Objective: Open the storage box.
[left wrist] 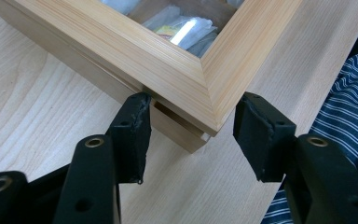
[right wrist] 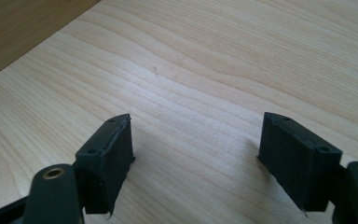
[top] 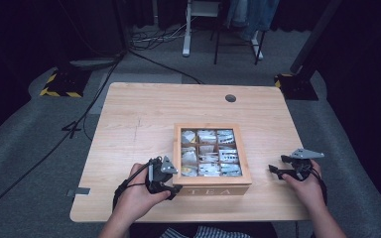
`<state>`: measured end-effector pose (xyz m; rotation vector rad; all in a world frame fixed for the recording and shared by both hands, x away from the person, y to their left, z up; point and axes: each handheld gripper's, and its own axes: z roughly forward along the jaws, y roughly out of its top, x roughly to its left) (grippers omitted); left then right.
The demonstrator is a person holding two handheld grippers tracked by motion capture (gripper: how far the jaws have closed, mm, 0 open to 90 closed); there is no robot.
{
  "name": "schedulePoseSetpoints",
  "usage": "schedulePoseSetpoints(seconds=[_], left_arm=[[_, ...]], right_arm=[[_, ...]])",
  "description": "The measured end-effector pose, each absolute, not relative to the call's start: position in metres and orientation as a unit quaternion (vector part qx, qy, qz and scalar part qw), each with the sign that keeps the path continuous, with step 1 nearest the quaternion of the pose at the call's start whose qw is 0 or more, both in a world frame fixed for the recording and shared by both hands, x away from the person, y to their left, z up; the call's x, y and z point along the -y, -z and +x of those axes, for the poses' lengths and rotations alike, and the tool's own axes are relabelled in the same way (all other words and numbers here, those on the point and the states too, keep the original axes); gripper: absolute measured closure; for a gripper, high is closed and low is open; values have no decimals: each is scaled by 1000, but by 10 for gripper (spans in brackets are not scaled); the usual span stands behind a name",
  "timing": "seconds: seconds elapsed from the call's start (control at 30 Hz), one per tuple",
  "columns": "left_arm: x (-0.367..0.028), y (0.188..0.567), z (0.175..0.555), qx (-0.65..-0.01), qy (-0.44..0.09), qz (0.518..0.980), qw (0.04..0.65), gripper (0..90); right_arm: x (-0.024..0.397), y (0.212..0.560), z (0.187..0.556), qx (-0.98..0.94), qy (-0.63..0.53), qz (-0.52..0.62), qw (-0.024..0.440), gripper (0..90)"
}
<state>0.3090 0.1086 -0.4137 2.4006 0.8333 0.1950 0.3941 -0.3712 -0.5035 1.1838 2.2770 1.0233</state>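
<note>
The table (top: 144,109) lay mostly bare around the tea box (top: 212,187), which sat near its front edge, lid down over the sachets (top: 209,152). At the box's near-left corner, the left gripper (left wrist: 192,128) straddled the lid edge, jaws apart, not clamped; opening seemed ahead. Right of the box, the right gripper (right wrist: 196,140) rested spread wide, empty.

The high view looks forward and down on the whole table (top: 129,114). Both gripper views sit close above it; the left shares the box (left wrist: 168,70) corner with the high view.
</note>
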Motion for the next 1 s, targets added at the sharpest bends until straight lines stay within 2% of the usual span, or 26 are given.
schedulePoseSetpoints(seconds=[0.73, 1.0], left_arm=[[-128, 387, 301, -310, -99, 870, 371, 679], [-133, 383, 302, -310, -105, 856, 401, 710]], right_arm=[[371, 503, 394, -809, -364, 421, 188, 260], [371, 503, 394, -809, -364, 421, 188, 260]])
